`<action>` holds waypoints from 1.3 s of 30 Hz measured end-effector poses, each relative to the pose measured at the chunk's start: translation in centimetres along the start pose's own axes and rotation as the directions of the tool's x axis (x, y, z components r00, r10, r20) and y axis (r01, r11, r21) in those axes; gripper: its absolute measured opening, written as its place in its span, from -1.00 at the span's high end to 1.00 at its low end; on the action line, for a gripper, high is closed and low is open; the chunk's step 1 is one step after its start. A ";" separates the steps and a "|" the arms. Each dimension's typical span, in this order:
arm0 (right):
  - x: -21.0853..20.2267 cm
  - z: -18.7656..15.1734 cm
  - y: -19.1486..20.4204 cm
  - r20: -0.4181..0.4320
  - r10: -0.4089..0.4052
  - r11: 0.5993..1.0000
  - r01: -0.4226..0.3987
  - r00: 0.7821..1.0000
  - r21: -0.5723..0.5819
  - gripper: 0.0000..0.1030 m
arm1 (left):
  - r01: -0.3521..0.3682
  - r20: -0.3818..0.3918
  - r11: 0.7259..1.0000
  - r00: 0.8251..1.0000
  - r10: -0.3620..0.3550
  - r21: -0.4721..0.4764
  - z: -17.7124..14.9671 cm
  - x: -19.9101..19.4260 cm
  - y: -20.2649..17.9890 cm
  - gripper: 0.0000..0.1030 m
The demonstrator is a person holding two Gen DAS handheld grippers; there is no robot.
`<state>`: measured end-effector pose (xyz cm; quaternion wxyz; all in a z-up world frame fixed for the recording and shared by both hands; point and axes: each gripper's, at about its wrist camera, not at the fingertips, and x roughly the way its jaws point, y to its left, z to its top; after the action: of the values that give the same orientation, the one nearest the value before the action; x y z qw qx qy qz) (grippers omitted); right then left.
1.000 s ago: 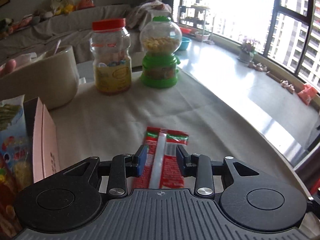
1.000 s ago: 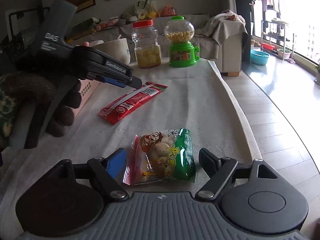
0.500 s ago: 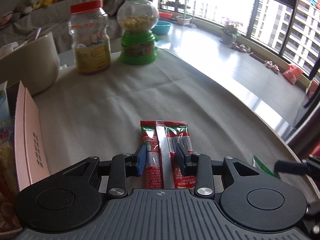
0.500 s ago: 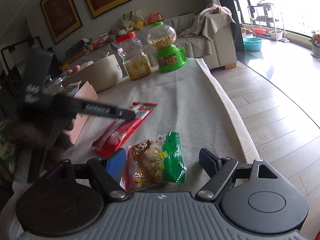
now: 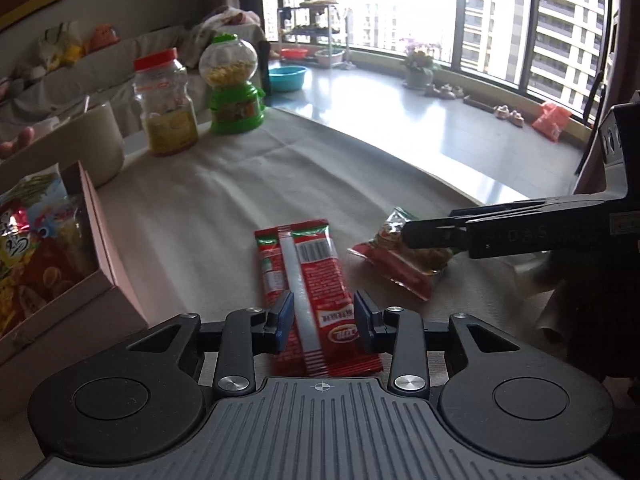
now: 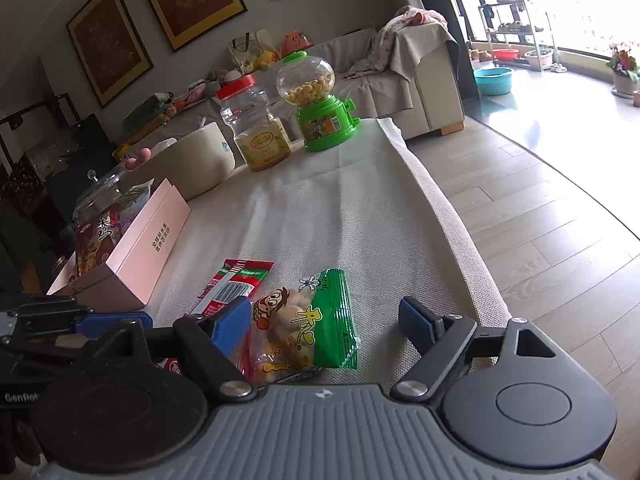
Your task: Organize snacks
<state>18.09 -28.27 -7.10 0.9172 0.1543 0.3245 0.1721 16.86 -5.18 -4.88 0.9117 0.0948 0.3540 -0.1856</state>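
A long red snack packet [image 5: 316, 276] lies seam-up on the cloth-covered table [image 5: 224, 208]. My left gripper [image 5: 323, 320] hovers low over its near end, open, with the packet running under and between the blue pads. Whether they touch it I cannot tell. A green and yellow snack bag [image 6: 308, 324] lies just right of the red packet [image 6: 236, 284]. My right gripper [image 6: 324, 322] straddles it wide open, left pad close to the bag's edge, right pad well apart. From the left wrist, the right gripper [image 5: 408, 236] reaches in from the right over the same bag [image 5: 396, 260].
A pink box [image 6: 156, 240] full of snack packs stands at the left. Behind it are a cream bowl [image 6: 192, 160], a red-lidded jar [image 6: 256, 128] and a green candy dispenser [image 6: 320, 108]. The table's edge [image 6: 460, 216] runs along the right, with wooden floor below.
My left gripper has drawn back along the red packet, so more of it shows ahead of the fingers. The right gripper rolled but stayed over the bag, and now shows in the left view.
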 end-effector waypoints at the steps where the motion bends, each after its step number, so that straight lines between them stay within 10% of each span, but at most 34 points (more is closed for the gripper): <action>1: 0.0 0.0 0.0 0.000 -0.001 1.000 0.001 1.000 -0.001 -0.59 | -0.007 -0.007 1.000 1.000 0.007 0.004 0.0 0.5 -0.2 0.24; 10: -0.1 -0.2 -0.1 0.001 -0.001 1.000 0.001 1.000 0.002 -0.60 | -0.011 -0.043 1.000 0.999 0.012 0.030 -0.1 3.5 -1.9 -0.57; 17: -0.2 -0.2 -0.5 0.002 0.012 1.000 -0.012 1.000 0.013 -0.62 | -0.113 -0.029 0.992 0.993 0.112 -0.049 -0.3 4.2 0.2 -0.52; 28: 0.1 -0.1 -0.4 -0.005 0.017 1.000 -0.017 1.000 0.005 -0.68 | -0.062 -0.044 0.990 0.997 0.057 -0.126 0.2 4.8 1.9 -0.53; 33: 0.7 0.2 0.3 -0.038 0.021 0.998 -0.023 0.999 -0.052 -0.87 | -0.050 -0.003 0.990 0.999 0.050 -0.129 -0.9 3.6 2.0 -0.02; 39: 1.4 0.4 1.2 -0.079 0.018 0.992 -0.028 0.997 -0.121 -1.00 | -0.101 0.015 0.966 0.994 0.108 -0.239 -5.2 -0.9 4.2 0.03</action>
<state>19.06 -26.72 -7.11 0.9095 0.0948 0.3471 0.2082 14.84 0.49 -7.89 0.9298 0.0007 0.3556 -0.0949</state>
